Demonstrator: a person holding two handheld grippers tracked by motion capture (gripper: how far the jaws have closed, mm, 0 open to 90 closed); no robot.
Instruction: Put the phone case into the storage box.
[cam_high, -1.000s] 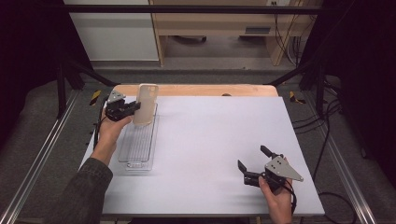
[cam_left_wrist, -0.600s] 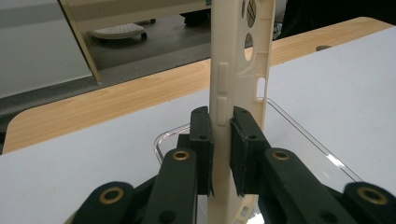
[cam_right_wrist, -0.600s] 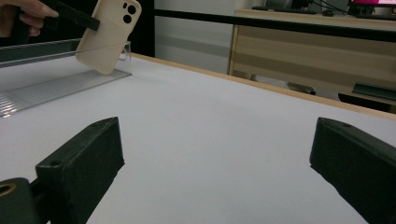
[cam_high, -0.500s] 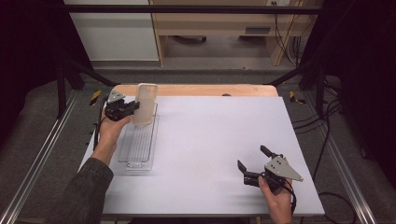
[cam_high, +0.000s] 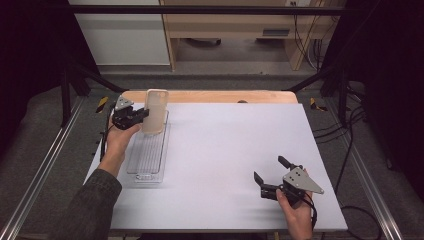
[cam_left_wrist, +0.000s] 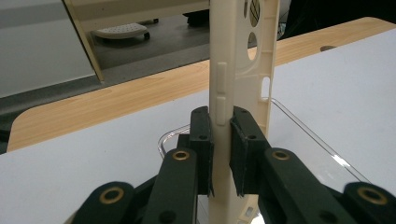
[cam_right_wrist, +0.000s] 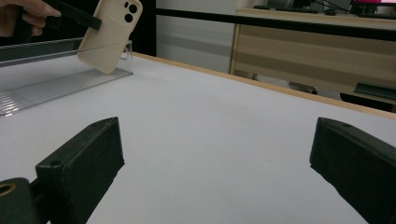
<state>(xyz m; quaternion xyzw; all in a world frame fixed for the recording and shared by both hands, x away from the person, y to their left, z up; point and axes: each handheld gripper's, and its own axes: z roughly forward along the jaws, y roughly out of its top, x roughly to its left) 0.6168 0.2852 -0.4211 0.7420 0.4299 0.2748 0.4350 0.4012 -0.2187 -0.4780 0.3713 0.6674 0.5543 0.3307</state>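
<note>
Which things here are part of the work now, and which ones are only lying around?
Part of the work:
- cream phone case, held upright
- left claw, shut on the case
- clear tray under the case

Only lying around:
- right claw, open and holding nothing
- wooden board at the far table edge

- The high view looked forward and down from above the person's side of the desk (cam_high: 220, 145) and took in all four edges.
- The left gripper view sat very close behind the left gripper (cam_left_wrist: 223, 140) and faced the desk's far wooden edge.
- The right gripper view sat low near the desk's near right corner and looked across toward the far left corner.
- All three views shared the cream phone case (cam_high: 155, 111) and the clear tray (cam_high: 150, 160).
</note>
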